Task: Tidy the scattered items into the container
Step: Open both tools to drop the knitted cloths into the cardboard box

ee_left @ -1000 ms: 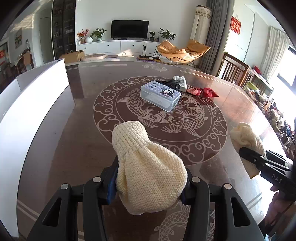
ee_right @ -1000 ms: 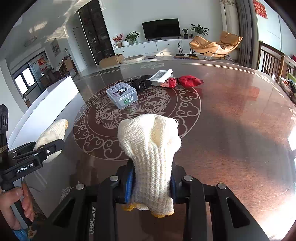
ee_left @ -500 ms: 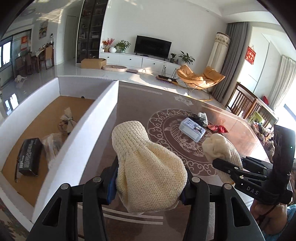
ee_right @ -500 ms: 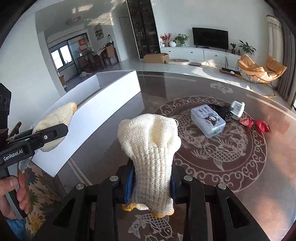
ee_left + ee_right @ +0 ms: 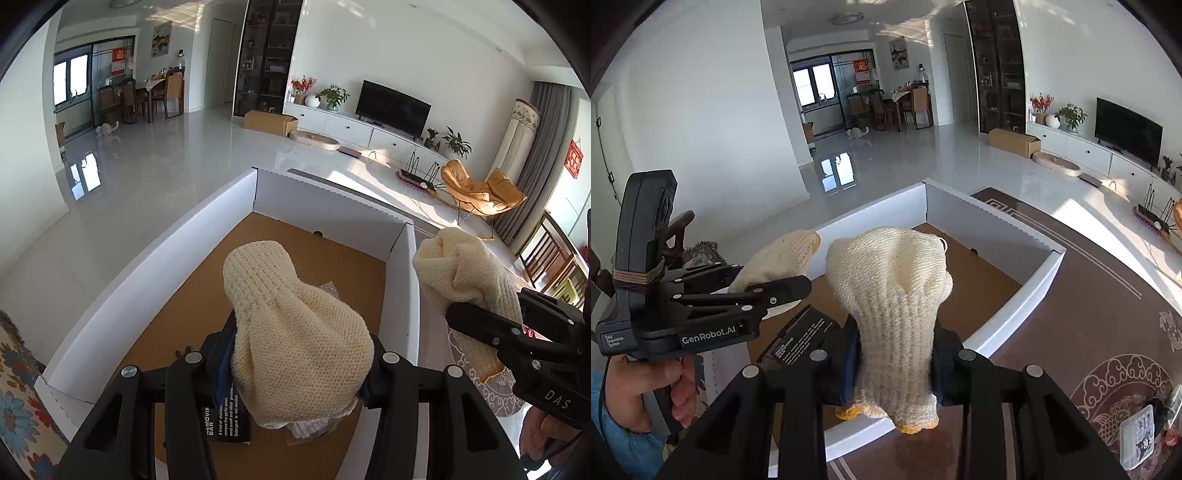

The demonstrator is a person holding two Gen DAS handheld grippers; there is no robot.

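Observation:
My left gripper (image 5: pixel 299 365) is shut on a cream knitted glove (image 5: pixel 291 332) and holds it above the inside of the white cardboard box (image 5: pixel 147 273). My right gripper (image 5: pixel 895 354) is shut on a second cream knitted glove (image 5: pixel 894 295) with a yellow cuff, held over the box's near right wall (image 5: pixel 1030 299). Each gripper also shows in the other's view: the right one (image 5: pixel 491 328) beside the box's right wall, the left one (image 5: pixel 775 291) over the box. A black packet (image 5: pixel 801 339) lies on the box's brown floor.
A clear plastic case (image 5: pixel 1137 435) and dark items lie on the brown patterned table (image 5: pixel 1089 314) at the far right. A floral cushion (image 5: pixel 18 406) sits left of the box. More packets lie in the box under my left gripper (image 5: pixel 229 417).
Both grippers have swung left from the table's middle, carrying their gloves. The left one now hangs over the box's inside; the right one has reached the box's right wall.

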